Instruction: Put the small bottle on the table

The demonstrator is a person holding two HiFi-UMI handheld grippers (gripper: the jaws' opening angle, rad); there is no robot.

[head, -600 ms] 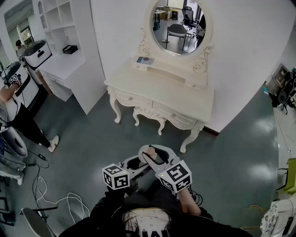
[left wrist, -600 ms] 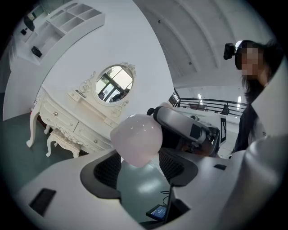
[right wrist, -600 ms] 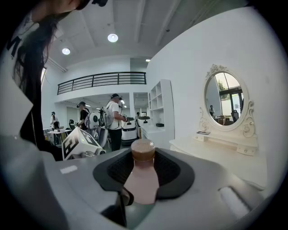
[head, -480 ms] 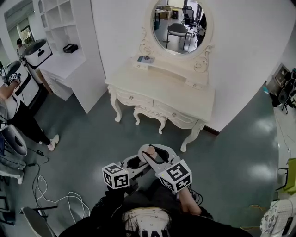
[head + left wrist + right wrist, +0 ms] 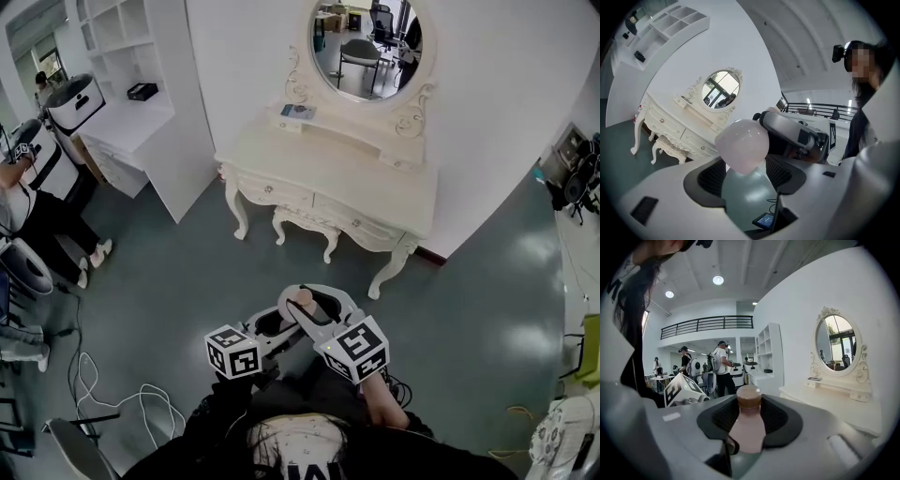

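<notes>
Carrying is the step in hand, by our reading: the small bottle (image 5: 747, 425) is not on the table yet. It stands upright between the pads of the right gripper (image 5: 310, 304), pink body clamped and brown cap above the jaws, close in front of our chest. The left gripper (image 5: 746, 177) sits just beside it with its jaws apart. The bottle's rounded end fills the space just ahead of its tips; we cannot tell whether it touches them, but nothing is pinched there. The dressing table (image 5: 323, 169) stands well ahead across the grey floor (image 5: 187, 272), its top mostly bare below the oval mirror (image 5: 366, 47). To do this well, we judge that we should walk up close first, with the right grip firm and the bottle upright. Then we draw the left gripper aside so it cannot knock the bottle, lower the base flat onto a bare part of the top away from the edge, and only then part the jaws. A tilted set-down could tip so narrow a bottle.
</notes>
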